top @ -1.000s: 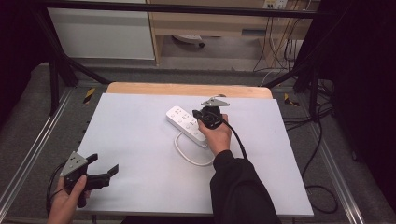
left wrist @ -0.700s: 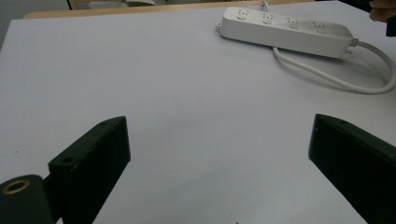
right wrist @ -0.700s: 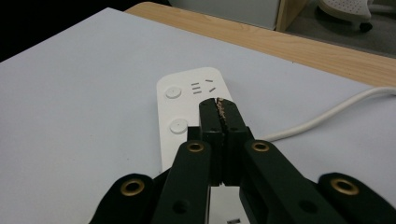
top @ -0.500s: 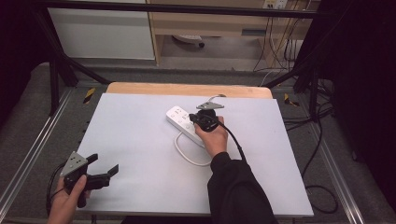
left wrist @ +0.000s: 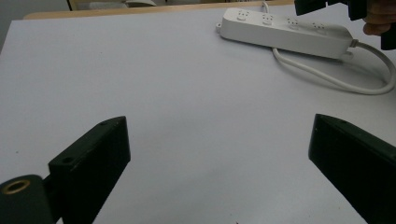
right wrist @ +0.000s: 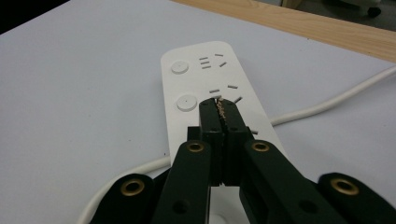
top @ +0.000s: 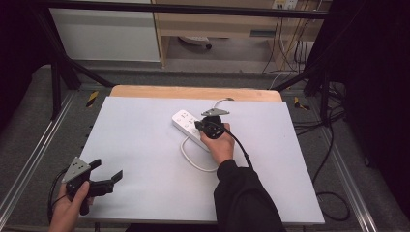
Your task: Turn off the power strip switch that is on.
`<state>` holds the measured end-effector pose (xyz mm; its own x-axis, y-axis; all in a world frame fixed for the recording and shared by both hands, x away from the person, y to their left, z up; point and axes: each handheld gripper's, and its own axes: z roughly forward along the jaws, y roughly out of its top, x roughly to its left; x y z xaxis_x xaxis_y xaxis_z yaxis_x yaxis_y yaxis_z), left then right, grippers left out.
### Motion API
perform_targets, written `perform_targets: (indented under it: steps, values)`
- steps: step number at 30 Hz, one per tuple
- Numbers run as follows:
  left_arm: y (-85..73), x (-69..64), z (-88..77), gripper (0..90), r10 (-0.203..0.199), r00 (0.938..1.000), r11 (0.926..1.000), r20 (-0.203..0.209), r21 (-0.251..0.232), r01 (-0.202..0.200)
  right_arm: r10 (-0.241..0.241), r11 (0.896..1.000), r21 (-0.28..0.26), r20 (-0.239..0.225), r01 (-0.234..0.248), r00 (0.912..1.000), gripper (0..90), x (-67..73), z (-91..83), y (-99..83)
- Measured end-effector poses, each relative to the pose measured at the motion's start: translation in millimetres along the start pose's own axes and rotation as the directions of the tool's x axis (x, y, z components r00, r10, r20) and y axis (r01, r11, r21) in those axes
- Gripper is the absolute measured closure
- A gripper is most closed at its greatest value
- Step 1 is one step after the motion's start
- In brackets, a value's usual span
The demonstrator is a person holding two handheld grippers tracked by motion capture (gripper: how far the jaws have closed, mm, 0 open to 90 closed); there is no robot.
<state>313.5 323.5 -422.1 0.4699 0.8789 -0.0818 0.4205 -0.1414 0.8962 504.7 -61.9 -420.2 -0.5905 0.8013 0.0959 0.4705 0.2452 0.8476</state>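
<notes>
White tabletop (top: 145, 145) | white power strip (top: 189, 126), cord looped | right gripper (right wrist: 218, 105) clenched, empty | left gripper (top: 107, 170) released

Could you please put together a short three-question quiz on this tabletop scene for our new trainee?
1. True or false: the left gripper has its jaws apart.
2. Over what does the right gripper hover: A the power strip, B bare table, C the wooden edge?
3. What colour is the strip's cable?

Key: 1 true; 2 A, with jaws shut and nothing between them; 3 white.
</notes>
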Motion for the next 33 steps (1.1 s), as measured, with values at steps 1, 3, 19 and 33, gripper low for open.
perform_targets:
  steps: [1,3,19,33]
  values:
    - [0.0,0.0,0.0,5.2,0.0,1.0,1.0,0.001,-0.001,0.0,0.002,1.0,0.005,-0.001,-0.002,1.0,90.0,0.4,0.2,-0.3]
    - [0.0,0.1,0.0,5.2,0.0,1.0,1.0,0.001,-0.001,0.0,0.001,1.0,0.01,-0.002,-0.001,1.0,90.0,0.9,0.6,-0.6]
    - [0.0,0.0,-0.1,5.3,0.001,1.0,1.0,0.002,-0.001,-0.001,-0.005,0.999,0.036,-0.009,0.005,0.9999,90.0,4.9,2.6,-2.9]
    - [0.1,-0.3,-0.3,5.3,0.0,1.0,1.0,0.004,-0.003,0.0,0.0,0.998,0.056,0.0,0.0,1.0,90.0,6.9,4.8,-4.0]
